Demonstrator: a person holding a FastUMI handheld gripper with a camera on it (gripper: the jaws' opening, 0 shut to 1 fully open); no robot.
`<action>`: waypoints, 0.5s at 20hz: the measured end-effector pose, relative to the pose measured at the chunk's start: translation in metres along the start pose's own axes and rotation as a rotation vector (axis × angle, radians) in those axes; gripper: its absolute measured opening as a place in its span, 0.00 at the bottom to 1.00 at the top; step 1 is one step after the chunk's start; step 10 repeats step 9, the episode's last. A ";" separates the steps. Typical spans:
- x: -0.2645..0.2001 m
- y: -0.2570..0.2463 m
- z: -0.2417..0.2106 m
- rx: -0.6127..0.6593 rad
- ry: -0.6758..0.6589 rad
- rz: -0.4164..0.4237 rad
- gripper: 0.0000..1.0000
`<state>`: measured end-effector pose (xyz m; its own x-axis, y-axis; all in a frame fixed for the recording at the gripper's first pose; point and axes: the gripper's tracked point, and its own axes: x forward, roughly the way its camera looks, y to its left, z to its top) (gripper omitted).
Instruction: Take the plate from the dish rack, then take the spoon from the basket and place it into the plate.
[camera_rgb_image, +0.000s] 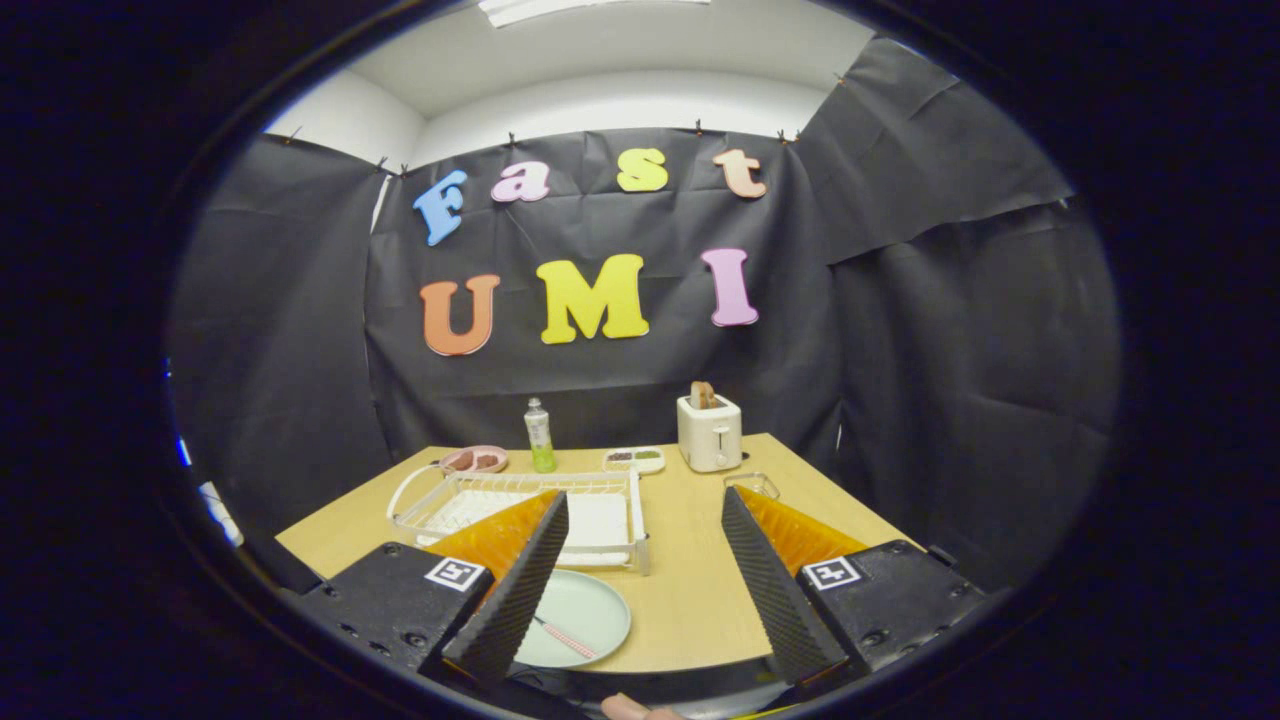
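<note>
Resting on the surface (690, 590), plate (590, 610) partly hidden by the left finger, spoon (566, 640) laid in it, fingers (640, 590) spread apart, nothing gripped, dish rack (620, 500) beyond.

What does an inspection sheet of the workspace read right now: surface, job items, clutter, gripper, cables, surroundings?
Surface: wooden table, bare between the fingers.
Job's things: pale green plate flat on the table near the gripper, a pink spoon lying in it; white dish rack just beyond the plate.
Clutter: green bottle, pink dish, small tray, white toaster, clear container.
Gripper: gripper open, holding nothing.
Cables: nothing seen.
Surroundings: black cloth wall, white ceiling above.
</note>
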<state>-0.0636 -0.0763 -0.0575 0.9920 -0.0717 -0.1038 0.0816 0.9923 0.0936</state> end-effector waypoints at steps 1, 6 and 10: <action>0.000 -0.001 0.002 0.004 -0.003 -0.001 1.00; 0.003 -0.008 0.001 0.010 0.001 -0.024 1.00; 0.003 -0.008 -0.001 0.022 0.003 -0.026 1.00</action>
